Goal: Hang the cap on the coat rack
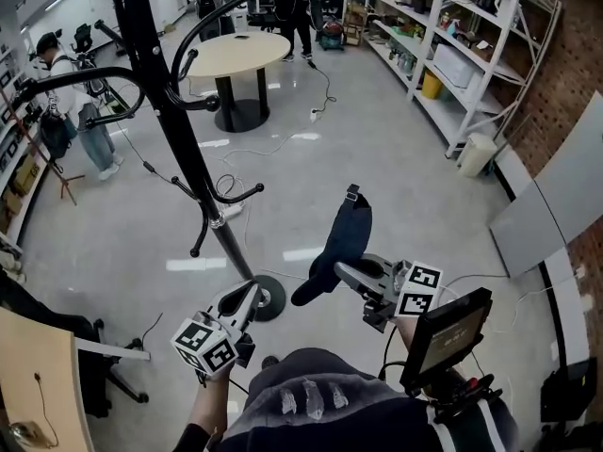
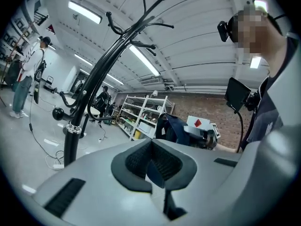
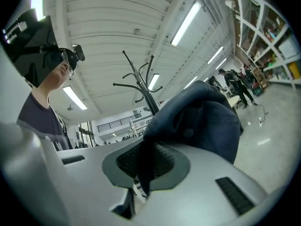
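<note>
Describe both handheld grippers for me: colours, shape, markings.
The left gripper and the right gripper match: light grey plastic two-jaw bodies, dark grey ribbed pads, and a white cube with black square markers on each. The person wears a dark short-sleeved top.

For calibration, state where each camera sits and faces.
Head view: on the head, steeply down at rack, cap, floor; left hand-held gripper, right hand-held gripper, torso show.
Left gripper view: on that hand-held gripper, across at rack and cap; own jaws, person's torso show.
Right gripper view: on that hand-held gripper, into the cap, rack behind; own jaws, person's shoulder show.
Shared: all show rack and cap.
</note>
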### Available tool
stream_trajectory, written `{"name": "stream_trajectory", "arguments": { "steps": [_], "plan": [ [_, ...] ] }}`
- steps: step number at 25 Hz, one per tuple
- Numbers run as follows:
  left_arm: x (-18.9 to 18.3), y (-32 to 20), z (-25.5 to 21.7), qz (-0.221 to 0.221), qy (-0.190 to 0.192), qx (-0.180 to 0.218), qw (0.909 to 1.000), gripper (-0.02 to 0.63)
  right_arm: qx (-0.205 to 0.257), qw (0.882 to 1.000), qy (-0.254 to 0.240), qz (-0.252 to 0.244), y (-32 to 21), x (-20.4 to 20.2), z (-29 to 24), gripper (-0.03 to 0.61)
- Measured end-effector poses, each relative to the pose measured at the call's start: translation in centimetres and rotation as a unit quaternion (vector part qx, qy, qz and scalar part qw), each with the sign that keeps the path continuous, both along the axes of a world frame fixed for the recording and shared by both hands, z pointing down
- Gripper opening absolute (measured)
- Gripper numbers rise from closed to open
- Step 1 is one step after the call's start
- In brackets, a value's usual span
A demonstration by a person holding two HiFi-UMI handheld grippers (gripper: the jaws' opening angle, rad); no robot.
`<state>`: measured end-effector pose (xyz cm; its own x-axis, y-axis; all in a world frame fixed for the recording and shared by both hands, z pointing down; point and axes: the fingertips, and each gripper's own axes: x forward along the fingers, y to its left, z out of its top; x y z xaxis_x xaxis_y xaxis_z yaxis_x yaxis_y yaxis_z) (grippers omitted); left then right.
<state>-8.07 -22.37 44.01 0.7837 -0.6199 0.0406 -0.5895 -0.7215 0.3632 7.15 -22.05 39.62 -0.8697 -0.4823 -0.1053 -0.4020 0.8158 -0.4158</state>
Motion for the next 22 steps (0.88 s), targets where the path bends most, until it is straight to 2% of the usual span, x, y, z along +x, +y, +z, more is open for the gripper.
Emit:
{"name": "stream_trajectory", "arguments": {
  "steps": [6, 9, 12, 17, 22],
  "plan": [
    [-2.5, -1.7, 0.7, 0.034, 0.007, 0.0, 0.9994, 0.006, 0.068, 0.995, 0.066, 0.033, -3.9, -1.8, -5.2, 0.014],
    [-3.2, -1.9, 1.5, 0.06, 0.007, 0.0, 0.9982, 0.006, 0.114, 0.986, 0.103, 0.058, -5.2, -2.7, -7.6, 0.014],
    [-3.7, -1.8, 1.6, 0.077, 0.003, -0.003, 0.997, 0.006, 0.157, 0.978, 0.123, 0.062, -5.7, -3.4, -10.8, 0.014],
    [-2.3, -3.1, 0.6, 0.069, 0.008, -0.005, 0.9976, 0.006, 0.218, 0.965, 0.131, 0.065, -8.3, -2.3, -16.3, 0.014],
    [-0.7, -4.2, 0.0, 0.047, 0.019, 0.003, 0.9987, 0.006, 0.281, 0.947, 0.153, 0.022, -10.6, -2.6, -20.7, 0.014]
  ]
}}
